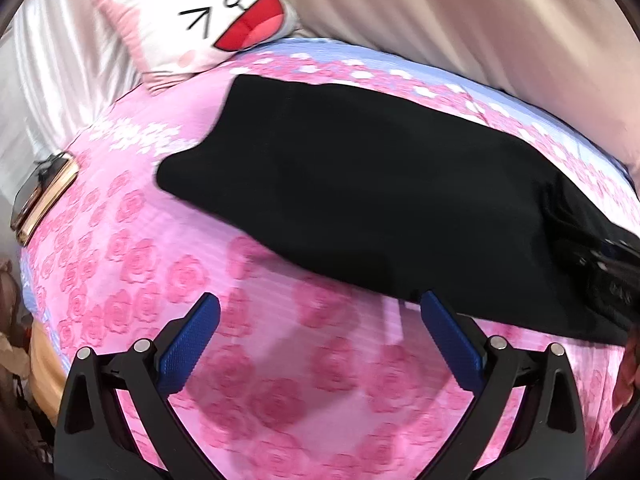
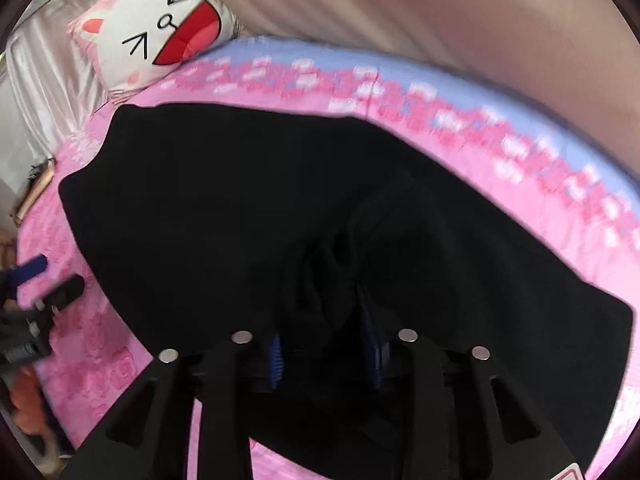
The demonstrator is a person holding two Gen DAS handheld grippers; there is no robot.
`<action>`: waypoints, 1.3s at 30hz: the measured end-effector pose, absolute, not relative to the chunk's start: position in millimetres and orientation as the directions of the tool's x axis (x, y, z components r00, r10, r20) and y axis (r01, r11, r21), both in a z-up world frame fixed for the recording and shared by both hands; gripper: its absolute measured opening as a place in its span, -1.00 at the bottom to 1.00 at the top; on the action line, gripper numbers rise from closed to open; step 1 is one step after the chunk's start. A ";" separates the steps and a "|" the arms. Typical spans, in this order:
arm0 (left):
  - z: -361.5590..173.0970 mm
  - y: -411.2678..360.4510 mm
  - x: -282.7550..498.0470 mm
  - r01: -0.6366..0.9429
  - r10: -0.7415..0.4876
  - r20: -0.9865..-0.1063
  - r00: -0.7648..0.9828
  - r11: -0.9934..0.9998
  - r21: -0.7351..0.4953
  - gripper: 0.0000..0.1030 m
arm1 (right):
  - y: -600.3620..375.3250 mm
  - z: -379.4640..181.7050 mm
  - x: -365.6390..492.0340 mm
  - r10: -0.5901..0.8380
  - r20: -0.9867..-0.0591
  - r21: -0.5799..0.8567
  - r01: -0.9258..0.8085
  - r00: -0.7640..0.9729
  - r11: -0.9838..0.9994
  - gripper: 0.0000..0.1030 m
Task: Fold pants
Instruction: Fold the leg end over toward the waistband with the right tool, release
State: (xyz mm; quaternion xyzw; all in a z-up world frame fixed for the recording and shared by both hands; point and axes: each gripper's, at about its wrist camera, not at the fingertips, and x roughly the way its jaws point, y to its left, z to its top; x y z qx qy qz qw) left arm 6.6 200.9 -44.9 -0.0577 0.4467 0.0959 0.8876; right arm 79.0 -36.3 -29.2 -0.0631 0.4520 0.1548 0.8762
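Right gripper (image 2: pixel 324 320) clamps a bunched fold of the black pants (image 1: pixel 360 200), which lie across the rose-print bedspread (image 1: pixel 280 380), likely anchoring that end. Left gripper (image 1: pixel 320 304) is spread wide, empty, just beside the near hem, probably lining up a grab.

Surface: bed (image 1: pixel 120 240) under a pink rose-print cover with a pale blue border at the far side.
Centre: black pants (image 1: pixel 360 184) spread across the cover.
Far corner: cartoon cat-face pillow (image 1: pixel 208 20).
Left edge: phone-like device (image 1: pixel 42 200), gold-rimmed.
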 end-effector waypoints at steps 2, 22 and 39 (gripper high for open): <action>-43.8 215.4 5.8 -0.243 0.114 -0.803 0.585 0.969 -0.039 0.91 | -52.0 -9.6 61.0 0.258 -0.780 0.071 -0.328 0.570 0.942 -0.14; -34.5 221.8 9.5 -0.308 0.068 -0.811 0.582 0.941 -0.142 0.91 | -266.6 -60.8 -9.9 0.191 -0.782 0.326 0.129 0.593 0.936 0.29; -37.0 251.9 50.0 -0.445 0.106 -0.850 0.517 0.881 -0.161 0.91 | -263.9 -35.8 -26.7 -0.046 -0.788 0.071 0.165 0.613 0.984 -0.19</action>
